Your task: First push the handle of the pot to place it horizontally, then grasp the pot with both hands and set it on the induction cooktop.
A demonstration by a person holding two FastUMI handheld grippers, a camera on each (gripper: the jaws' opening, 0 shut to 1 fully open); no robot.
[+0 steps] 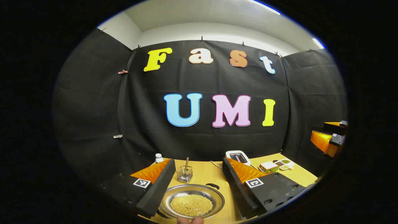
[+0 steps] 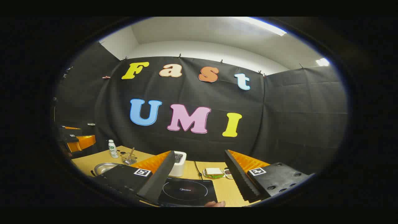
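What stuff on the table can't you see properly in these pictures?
- Pot, left gripper view: near rim and its lower-left handle are cut by the picture's edge and the left gripper finger.
- Induction cooktop, right gripper view: left side hidden behind a right gripper finger.
- Small dishes, left gripper view: too small to tell their contents.
- Wire basket, left gripper view: what stands in it is too small to identify.

Black, wedge-shaped bodies are seen on the left gripper [image 1: 199,183] and the right gripper [image 2: 199,180]. Each carries a square black-and-white marker, and round screw holes are set into the right-hand body.
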